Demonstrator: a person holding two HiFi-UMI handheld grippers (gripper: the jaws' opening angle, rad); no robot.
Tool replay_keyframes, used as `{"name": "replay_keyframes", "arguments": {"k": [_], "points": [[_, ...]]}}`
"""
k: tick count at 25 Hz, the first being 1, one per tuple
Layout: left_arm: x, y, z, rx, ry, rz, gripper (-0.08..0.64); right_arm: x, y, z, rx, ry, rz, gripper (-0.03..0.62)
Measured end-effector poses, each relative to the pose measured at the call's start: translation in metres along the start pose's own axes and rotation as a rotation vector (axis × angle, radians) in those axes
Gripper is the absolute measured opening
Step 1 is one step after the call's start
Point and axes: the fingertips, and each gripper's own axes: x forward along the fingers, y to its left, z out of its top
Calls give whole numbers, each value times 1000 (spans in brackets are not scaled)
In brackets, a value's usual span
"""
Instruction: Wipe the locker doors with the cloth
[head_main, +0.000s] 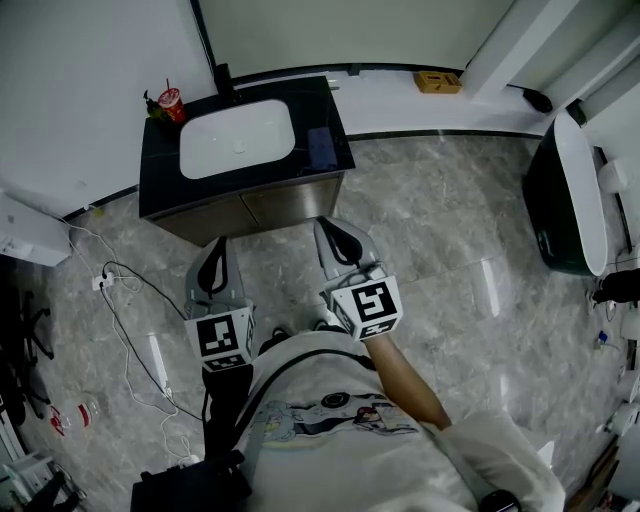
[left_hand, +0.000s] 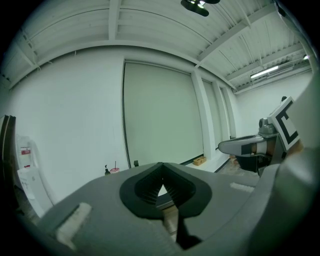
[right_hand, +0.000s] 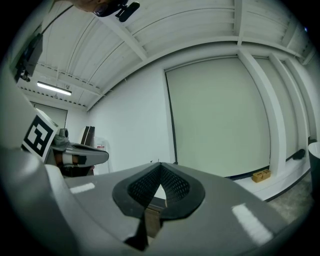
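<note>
Standing w/ both tools held out about level toward the black-topped vanity cabinet (head_main: 160, 190). Grey two-jaw L gripper (head_main: 217, 247): jaws closed tip to tip, nothing btwn them. Grey two-jaw R gripper (head_main: 327, 230): same, pinched together, nothing held, tip just below the cabinet's front edge in head view.

The two brown metal-look locker doors (head_main: 262, 207) sit under the counter, right in front of both tips. Can't tell if either tip touches them.

Dark blue flat rectangle (head_main: 322, 148), prob the cloth, lies on the counter's R end beside the basin, apart from both grippers.

Containers:
- White oval sink basin (head_main: 237, 140) is sunk in the counter, bowl plain white, w/ a black tap (head_main: 224, 80) at its rear.
- Red cup (head_main: 172, 104) stands at the back-L corner w/ a straw in it, and a small dark bottle (head_main: 153, 104) just beside it.
- Small tan box (head_main: 438, 82) sits on the white ledge by the wall, contents not visible.
- Black freestanding tub w/ white inside (head_main: 545, 215) is at far R.
</note>
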Motion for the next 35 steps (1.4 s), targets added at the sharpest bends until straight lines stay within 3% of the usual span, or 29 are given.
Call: {"name": "replay_keyframes", "arguments": {"k": [15,28,35], "points": [[22,2,-33,-22,105,71,2,7,-30,-25,40,53,56,5],[126,69,-34,-30,65,-20,2,109,-42,-25,6,97,-16,5],[168,85,-47,-64,98,-72,2,156,-48,-24,-5,119,-51,5]]}}
